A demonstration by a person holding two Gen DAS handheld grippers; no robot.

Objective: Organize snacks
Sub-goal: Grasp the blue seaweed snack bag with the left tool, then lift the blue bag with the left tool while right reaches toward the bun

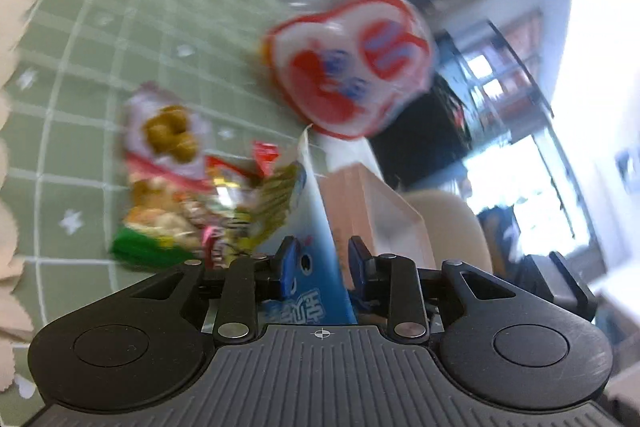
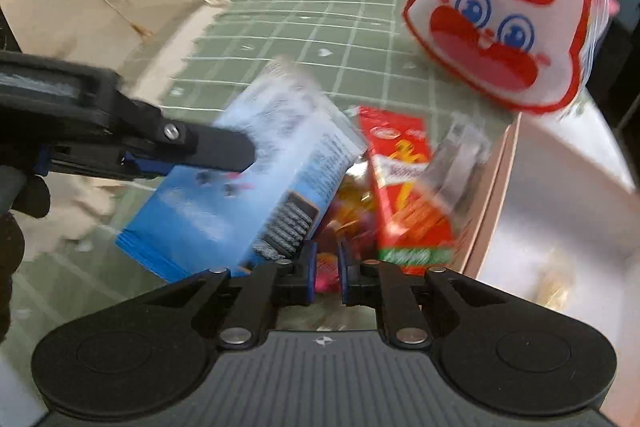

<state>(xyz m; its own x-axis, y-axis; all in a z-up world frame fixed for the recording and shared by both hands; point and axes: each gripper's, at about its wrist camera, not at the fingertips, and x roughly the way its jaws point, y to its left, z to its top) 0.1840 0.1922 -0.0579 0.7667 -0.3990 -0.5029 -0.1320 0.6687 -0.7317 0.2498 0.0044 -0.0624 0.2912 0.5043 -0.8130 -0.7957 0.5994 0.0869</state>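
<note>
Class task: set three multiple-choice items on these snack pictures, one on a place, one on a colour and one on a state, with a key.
1. In the right wrist view, the red packet lies
A. right of the blue packet
B. left of it
C. on a chair

2. The tablecloth is
A. plain white
B. green with white grid lines
C. red striped

3. The blue packet is
A. flat and untouched on the table
B. inside a drawer
C. gripped by the left claw

Key:
1 A, the red packet sits on the blue one's right.
2 B, white lines cross the green cloth.
3 C, the claw's fingers clamp the tilted packet.
</note>
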